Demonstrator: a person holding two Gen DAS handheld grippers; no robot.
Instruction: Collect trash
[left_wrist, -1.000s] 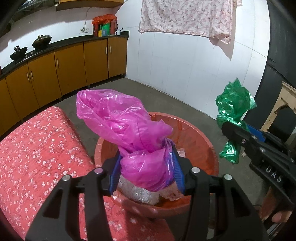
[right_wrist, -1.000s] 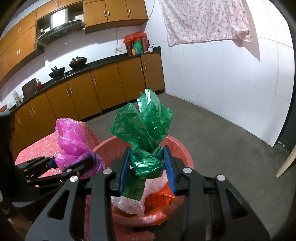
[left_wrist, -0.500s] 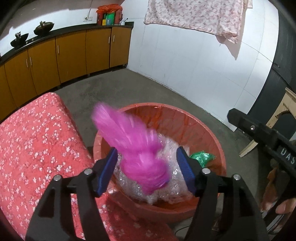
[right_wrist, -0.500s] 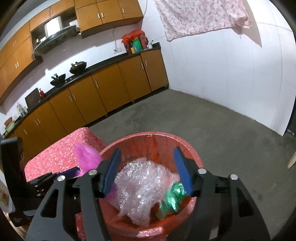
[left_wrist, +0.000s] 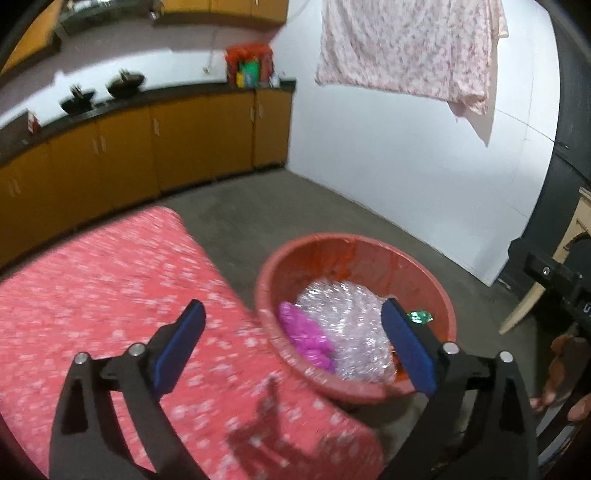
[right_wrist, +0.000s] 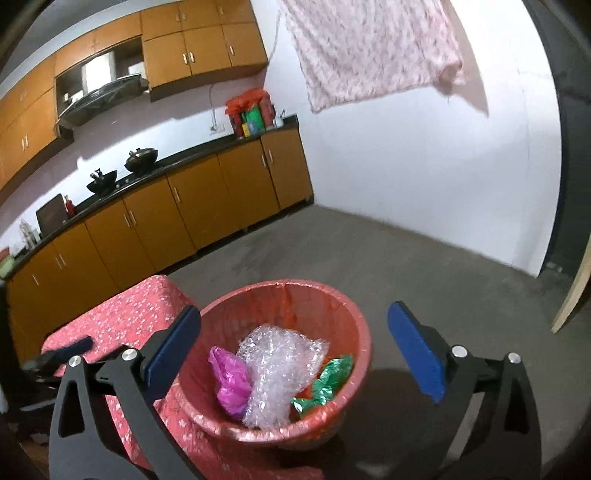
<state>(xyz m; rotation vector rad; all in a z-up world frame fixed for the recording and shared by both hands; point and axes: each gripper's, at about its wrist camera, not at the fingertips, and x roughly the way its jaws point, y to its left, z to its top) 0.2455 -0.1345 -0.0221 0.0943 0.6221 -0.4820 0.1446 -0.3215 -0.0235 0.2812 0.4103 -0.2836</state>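
Pink bag (right_wrist: 229, 380) and green bag (right_wrist: 327, 380) now in basin (right_wrist: 354, 321), both tongs freshly spread, empty.

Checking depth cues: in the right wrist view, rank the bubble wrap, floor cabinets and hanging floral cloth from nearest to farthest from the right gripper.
1. Bubble wrap, in the basin, between the right gripper fingers.
2. Floor cabinets, far left wall.
3. Hanging floral cloth, high, top right; roughly level with the cabinets' far end.

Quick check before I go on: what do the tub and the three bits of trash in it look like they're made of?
Tub: seemingly rigid moulded plastic, red, smooth with a slight sheen. Pink bag: thin crinkled plastic film, glossy and translucent. Green bag: similar thin film, shinier, with bright glints in its creases. Clear wad: looks like bubble wrap, see-through with a dotted, sparkling surface.
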